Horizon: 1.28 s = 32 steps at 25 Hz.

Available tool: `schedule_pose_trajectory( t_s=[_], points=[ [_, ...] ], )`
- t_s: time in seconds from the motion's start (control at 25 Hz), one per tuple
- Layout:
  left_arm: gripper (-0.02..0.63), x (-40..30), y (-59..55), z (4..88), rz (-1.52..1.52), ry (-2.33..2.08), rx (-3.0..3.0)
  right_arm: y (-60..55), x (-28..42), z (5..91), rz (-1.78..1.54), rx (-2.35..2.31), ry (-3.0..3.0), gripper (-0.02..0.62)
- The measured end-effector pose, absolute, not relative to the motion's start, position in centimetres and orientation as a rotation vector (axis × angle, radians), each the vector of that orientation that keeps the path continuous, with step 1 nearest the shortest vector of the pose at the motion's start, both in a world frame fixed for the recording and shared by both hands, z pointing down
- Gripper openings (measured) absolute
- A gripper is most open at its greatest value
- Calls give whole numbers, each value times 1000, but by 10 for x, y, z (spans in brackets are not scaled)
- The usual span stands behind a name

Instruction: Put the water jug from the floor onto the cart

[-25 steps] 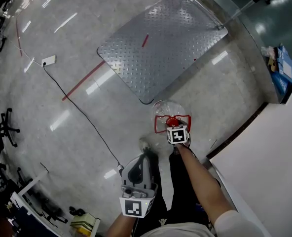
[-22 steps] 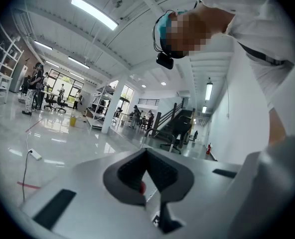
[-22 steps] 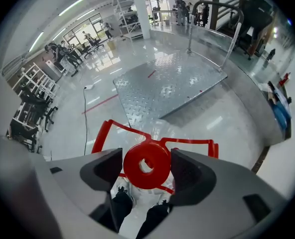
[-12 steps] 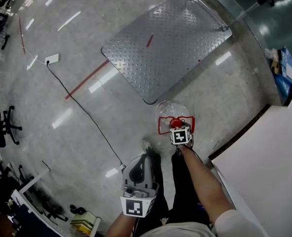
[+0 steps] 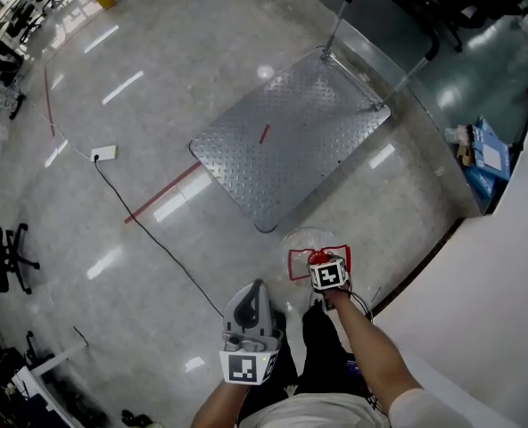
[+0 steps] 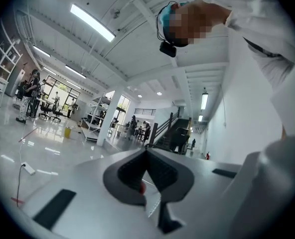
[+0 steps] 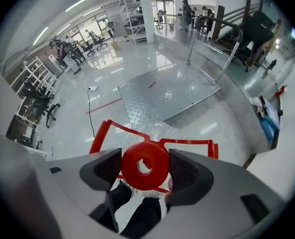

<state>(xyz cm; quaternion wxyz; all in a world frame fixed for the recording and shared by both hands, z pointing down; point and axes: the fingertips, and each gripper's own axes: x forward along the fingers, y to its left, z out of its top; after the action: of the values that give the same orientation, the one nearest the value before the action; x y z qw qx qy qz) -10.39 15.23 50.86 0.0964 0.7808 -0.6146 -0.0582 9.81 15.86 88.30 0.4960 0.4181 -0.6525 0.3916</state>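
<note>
Water jug (image 5: 305, 242) clamped by red cap (image 5: 317, 257) in right gripper (image 7: 145, 167), cart (image 5: 291, 136) ahead of it, left gripper (image 6: 146, 159) closed, empty.

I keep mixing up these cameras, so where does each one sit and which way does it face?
Head view: on the head, facing steeply down at floor, cart and jug; left gripper, right gripper, forearms show.
Left gripper view: on the left gripper, tilted up toward the ceiling; shut jaws, a sleeve show.
Right gripper view: on the right gripper, facing down over jaws clamped on the jug's cap; legs show.
Shared: head and right gripper views both show jug, cart.
</note>
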Motion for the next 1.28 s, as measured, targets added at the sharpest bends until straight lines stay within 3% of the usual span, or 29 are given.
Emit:
schedule_pose_trajectory(
  t_s=[0.48,1.28],
  points=[
    [3,-105,129,422,-284,-1775,2417,102,109,748,901,1092,-1677,296],
    [3,-27,-21,397,-250,-1967,2338,-89,122,727,738,911,-1849,296]
  ],
)
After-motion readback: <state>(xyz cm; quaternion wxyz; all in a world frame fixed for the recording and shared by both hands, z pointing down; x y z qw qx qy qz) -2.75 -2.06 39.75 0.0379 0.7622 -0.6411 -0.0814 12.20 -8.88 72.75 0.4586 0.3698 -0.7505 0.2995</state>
